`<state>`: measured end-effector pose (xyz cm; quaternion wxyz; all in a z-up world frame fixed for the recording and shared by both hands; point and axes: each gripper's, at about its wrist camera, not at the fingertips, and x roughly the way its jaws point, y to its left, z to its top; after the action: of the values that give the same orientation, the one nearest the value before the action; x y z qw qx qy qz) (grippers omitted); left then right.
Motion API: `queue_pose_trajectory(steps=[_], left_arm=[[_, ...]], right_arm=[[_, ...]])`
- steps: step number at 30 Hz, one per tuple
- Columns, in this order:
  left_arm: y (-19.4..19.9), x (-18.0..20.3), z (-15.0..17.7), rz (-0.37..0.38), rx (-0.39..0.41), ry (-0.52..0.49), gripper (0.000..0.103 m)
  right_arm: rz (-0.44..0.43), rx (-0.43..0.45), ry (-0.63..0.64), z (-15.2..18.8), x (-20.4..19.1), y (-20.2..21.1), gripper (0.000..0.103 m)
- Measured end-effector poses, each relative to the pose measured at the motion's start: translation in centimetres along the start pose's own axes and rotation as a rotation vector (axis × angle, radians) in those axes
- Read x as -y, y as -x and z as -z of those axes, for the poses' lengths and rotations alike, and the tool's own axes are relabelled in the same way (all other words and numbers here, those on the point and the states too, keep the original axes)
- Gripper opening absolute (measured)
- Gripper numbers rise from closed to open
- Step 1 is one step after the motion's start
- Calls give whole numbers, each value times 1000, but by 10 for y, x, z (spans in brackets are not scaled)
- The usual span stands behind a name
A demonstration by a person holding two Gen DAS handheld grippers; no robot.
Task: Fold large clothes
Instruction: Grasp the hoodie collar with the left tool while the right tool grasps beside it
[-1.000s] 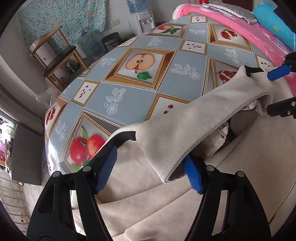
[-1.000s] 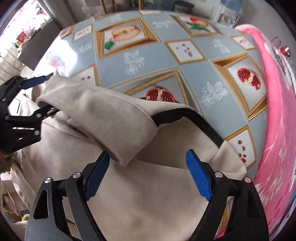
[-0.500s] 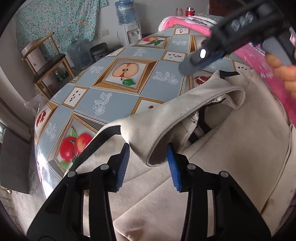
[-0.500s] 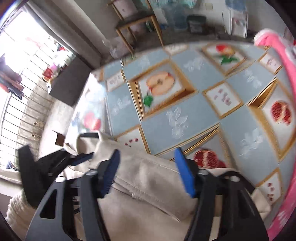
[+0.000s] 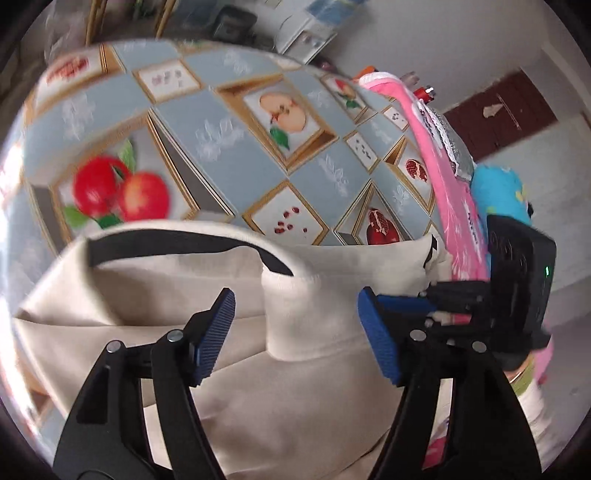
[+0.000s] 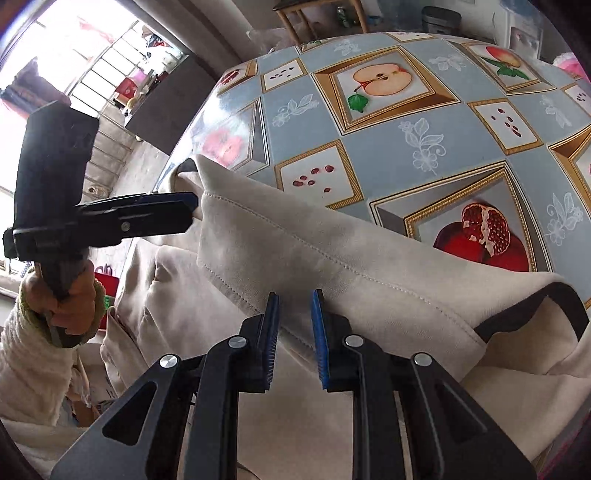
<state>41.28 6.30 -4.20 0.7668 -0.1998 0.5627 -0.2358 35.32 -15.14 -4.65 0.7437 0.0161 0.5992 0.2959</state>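
A beige garment (image 6: pixel 369 266) with black trim lies on the table's fruit-print cloth (image 6: pixel 424 110), its top part folded back over the body. My right gripper (image 6: pixel 295 325) is closing, and the stitched edge of that fold fills the narrow gap between its blue pads. In the left wrist view, my left gripper (image 5: pixel 295 299) is opening. A folded flap of the garment (image 5: pixel 166 288) lies between its wide-apart pads and touches neither. The right gripper (image 5: pixel 410 302) reaches in from the right beside it. In the right wrist view, the left gripper (image 6: pixel 184 208) shows side-on at the garment's far corner.
A pink blanket (image 5: pixel 447 192) and a blue cushion (image 5: pixel 495 192) lie along the table's right side. A hand in a cream sleeve (image 6: pixel 62 295) holds the left gripper's handle. A wooden chair (image 6: pixel 317 14) stands beyond the table, and a barred window (image 6: pixel 92 62) is at the left.
The left gripper's jaws narrowed around the flap, then spread wide again, and its view rolled. The right gripper came down onto the fold's edge and its jaws drew nearly together.
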Motion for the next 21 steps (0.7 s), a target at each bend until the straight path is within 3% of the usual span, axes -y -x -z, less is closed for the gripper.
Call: queue_pose_trajectory(steps=[4, 8, 9, 11, 16, 21], left_arm=[[-30, 9, 6, -24, -48, -5, 62], [-35, 7, 8, -16, -50, 26, 39], [-34, 6, 7, -7, -49, 32, 36], [-28, 6, 7, 13, -44, 38, 30], [-21, 8, 11, 54, -55, 40, 29], [-23, 0, 14, 104, -83, 106, 28]], right_arm=[[-4, -2, -5, 10, 7, 6, 19], [-34, 78, -87, 17, 24, 39, 21], [-41, 111, -133, 17, 34, 49, 26], [-40, 175, -271, 21, 62, 69, 54], [-144, 129, -550, 31, 119, 61, 55], [-183, 75, -588, 33, 124, 40, 55]])
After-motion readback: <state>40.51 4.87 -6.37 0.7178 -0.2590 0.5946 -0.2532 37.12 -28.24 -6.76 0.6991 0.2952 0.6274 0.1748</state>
